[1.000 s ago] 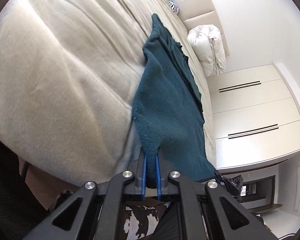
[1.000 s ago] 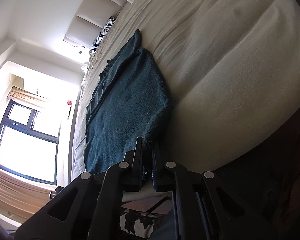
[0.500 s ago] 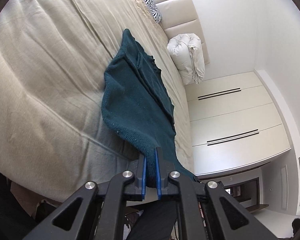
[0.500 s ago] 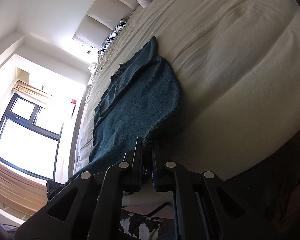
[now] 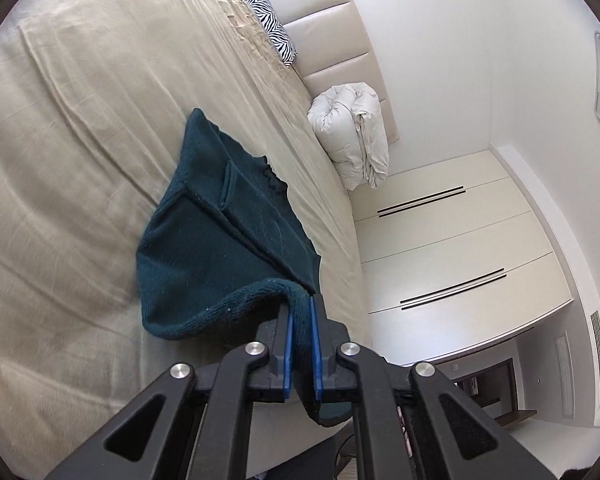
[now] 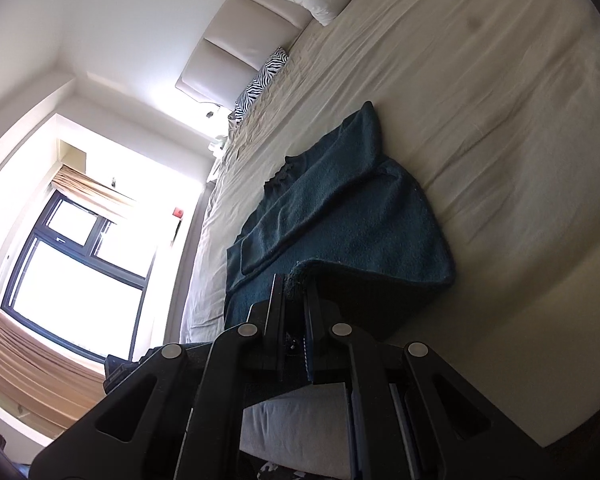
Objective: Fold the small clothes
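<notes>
Teal knit sweater: lies on beige bed sheet ahead of both fingertips, hem corners pinched by left gripper and right gripper. Step: bottom fold (sleeves apparently already in). Next: carry hem forward evenly toward collar.

My sweater: dark teal knit
My bed sheet: beige
Pillow: black-and-white zebra stripes
Duvet: off-white
Wardrobe: cream
My left tool: black, blue pads
</notes>
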`<action>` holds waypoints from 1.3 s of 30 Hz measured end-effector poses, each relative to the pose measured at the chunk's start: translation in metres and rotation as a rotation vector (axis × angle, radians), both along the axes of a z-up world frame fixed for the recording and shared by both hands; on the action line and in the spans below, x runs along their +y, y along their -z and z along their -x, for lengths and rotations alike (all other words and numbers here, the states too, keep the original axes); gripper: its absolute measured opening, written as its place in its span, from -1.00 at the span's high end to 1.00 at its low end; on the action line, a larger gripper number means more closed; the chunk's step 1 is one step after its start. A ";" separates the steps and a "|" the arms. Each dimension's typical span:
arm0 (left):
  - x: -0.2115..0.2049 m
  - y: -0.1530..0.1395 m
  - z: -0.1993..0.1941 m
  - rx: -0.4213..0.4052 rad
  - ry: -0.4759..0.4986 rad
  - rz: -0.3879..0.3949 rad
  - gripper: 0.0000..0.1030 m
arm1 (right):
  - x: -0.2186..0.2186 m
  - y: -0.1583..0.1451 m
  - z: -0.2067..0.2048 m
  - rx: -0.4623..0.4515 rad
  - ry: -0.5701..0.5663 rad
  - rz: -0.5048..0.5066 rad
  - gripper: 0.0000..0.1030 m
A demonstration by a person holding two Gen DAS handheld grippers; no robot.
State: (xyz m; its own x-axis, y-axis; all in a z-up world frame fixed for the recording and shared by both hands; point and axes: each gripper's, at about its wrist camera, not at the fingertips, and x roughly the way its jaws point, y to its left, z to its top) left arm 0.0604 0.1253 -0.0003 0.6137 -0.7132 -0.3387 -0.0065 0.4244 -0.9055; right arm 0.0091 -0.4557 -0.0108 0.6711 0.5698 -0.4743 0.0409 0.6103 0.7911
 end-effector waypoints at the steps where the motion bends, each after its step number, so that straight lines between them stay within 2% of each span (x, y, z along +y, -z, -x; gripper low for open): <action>1: 0.001 -0.002 -0.009 0.002 -0.006 -0.005 0.85 | 0.000 -0.003 -0.010 -0.005 0.006 -0.003 0.88; 7: 0.012 -0.003 -0.068 0.031 -0.037 -0.009 0.85 | -0.003 -0.018 -0.081 -0.028 0.049 -0.020 0.88; 14: 0.019 0.004 -0.141 0.070 -0.058 -0.036 0.85 | 0.007 -0.021 -0.172 -0.018 0.064 0.044 0.88; 23: 0.016 0.031 -0.217 0.134 -0.062 -0.103 0.85 | 0.006 0.018 -0.272 0.066 0.111 0.103 0.88; 31: 0.012 0.064 -0.264 0.177 -0.062 -0.170 0.84 | 0.005 0.064 -0.328 0.133 0.133 0.126 0.88; 36: 0.012 0.085 -0.280 0.203 -0.052 -0.190 0.81 | 0.006 0.090 -0.358 0.173 0.148 0.131 0.85; 37: 0.013 0.089 -0.281 0.215 -0.056 -0.197 0.74 | 0.006 0.094 -0.364 0.183 0.152 0.138 0.84; 39: 0.017 0.096 -0.280 0.236 -0.061 -0.191 0.18 | 0.009 0.103 -0.375 0.208 0.149 0.164 0.74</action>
